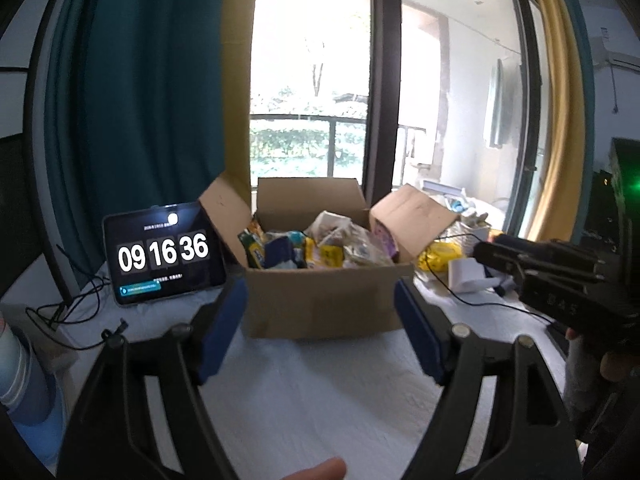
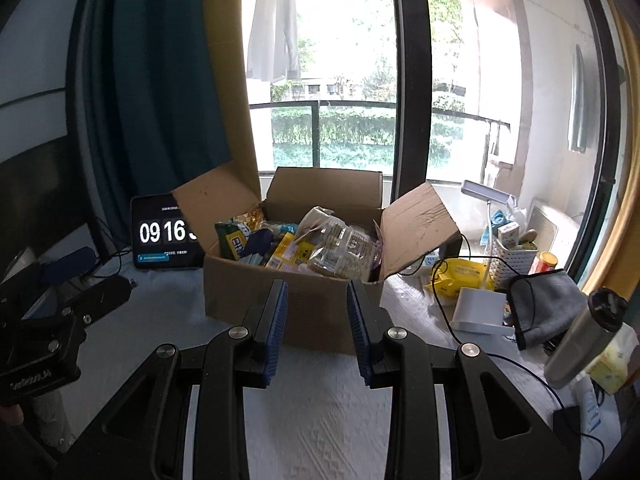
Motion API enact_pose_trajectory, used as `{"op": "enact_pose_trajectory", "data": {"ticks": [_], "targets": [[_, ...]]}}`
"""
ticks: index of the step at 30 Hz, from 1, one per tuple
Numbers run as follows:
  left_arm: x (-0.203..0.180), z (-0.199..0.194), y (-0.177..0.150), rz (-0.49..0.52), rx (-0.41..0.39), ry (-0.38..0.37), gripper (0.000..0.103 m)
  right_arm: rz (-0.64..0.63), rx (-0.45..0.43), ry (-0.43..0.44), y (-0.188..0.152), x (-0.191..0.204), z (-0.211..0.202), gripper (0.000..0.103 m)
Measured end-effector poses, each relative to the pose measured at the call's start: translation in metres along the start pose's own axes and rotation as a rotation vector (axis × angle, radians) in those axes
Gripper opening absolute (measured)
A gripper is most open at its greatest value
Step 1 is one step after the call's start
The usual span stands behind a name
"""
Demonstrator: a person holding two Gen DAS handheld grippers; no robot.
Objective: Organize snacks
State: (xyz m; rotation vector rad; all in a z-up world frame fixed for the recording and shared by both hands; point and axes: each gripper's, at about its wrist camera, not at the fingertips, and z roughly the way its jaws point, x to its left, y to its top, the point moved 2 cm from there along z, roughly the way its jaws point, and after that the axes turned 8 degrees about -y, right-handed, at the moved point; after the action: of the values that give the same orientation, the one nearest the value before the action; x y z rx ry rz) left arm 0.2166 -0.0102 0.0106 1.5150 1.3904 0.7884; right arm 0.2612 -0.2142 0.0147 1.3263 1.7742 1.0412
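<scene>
An open cardboard box stands on the white-covered table, flaps spread, filled with several snack packets in yellow, blue and clear wrappers. My left gripper hovers in front of the box, short of it, jaws wide open with nothing between them. My right gripper also faces the box front, a narrow gap between its blue pads and nothing in it. The right gripper shows at the right edge of the left wrist view. The left gripper shows at the left edge of the right wrist view.
A tablet clock leans left of the box, cables beside it. Right of the box lie a yellow pack, a white lamp base, a grey cloth, a white basket and a metal flask. Window behind.
</scene>
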Motion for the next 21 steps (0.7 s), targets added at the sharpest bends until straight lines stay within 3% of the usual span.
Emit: {"op": "enact_pose_trajectory", "data": {"ticks": [2, 4, 18, 21], "targets": [[-0.005, -0.013, -0.004, 0.000, 0.001, -0.012, 0.079, 0.000, -0.009, -0.003, -0.006, 0.001, -0.011, 0.033], [-0.010, -0.027, -0.007, -0.006, -0.015, -0.022, 0.088, 0.000, -0.014, 0.001, -0.010, 0.002, -0.019, 0.033], [-0.023, -0.094, -0.039, -0.020, -0.094, 0.019, 0.094, 0.021, -0.083, -0.008, -0.039, 0.003, -0.088, 0.035], [-0.026, -0.108, -0.042, -0.016, -0.122, 0.032, 0.094, 0.036, -0.099, -0.015, -0.043, -0.001, -0.102, 0.045]]}}
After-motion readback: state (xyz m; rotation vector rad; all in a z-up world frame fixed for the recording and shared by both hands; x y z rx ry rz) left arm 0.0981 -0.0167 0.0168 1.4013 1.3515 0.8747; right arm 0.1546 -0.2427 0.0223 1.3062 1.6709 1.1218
